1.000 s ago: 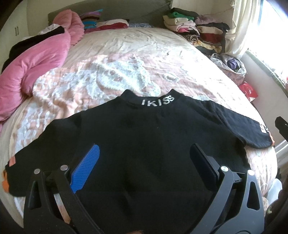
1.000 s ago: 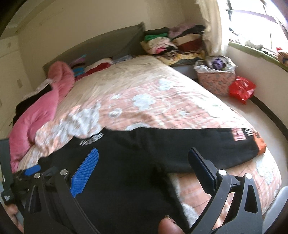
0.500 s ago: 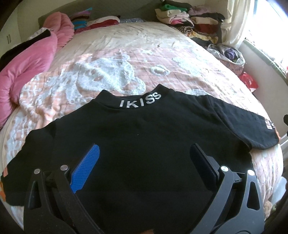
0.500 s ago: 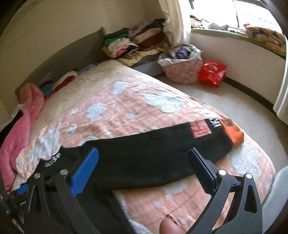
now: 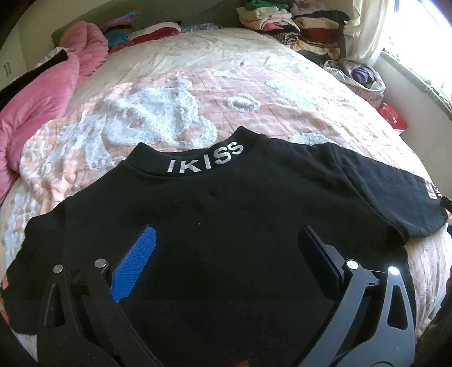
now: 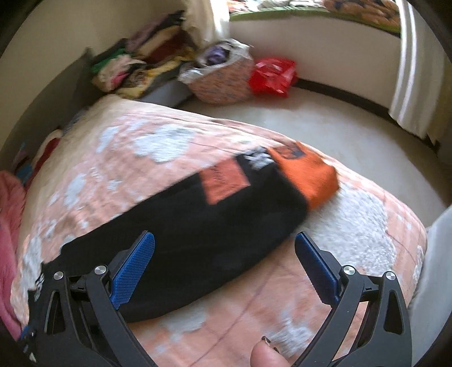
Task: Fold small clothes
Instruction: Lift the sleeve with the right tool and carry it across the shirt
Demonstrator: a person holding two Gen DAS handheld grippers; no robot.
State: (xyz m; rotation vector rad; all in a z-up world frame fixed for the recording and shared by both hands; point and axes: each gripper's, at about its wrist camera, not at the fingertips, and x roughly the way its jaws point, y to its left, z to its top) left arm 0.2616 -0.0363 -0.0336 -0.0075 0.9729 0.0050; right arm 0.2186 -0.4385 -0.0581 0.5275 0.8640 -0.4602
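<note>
A black sweatshirt [image 5: 226, 220] with silver "IKISS" lettering on its collar lies spread flat on the bed, both sleeves out to the sides. My left gripper [image 5: 226, 248] hovers open over the middle of its body, nothing between the fingers. In the right wrist view, the shirt's right sleeve [image 6: 197, 220] stretches across the bedspread and ends in an orange cuff [image 6: 308, 175] beside an orange patch. My right gripper [image 6: 224, 254] stands open just above that sleeve, holding nothing. A thumb tip [image 6: 265, 355] shows at the bottom edge.
The bed carries a pink and white bedspread [image 5: 214, 93]. A pink quilt [image 5: 42, 93] lies at its left. Folded clothes [image 5: 305, 25] are stacked at the far right corner. A patterned basket [image 6: 223, 82] and a red bag [image 6: 271, 74] stand on the floor.
The left gripper has edged closer over the shirt's body. The right gripper has swung right along the sleeve, so the orange cuff now lies nearer and more central.
</note>
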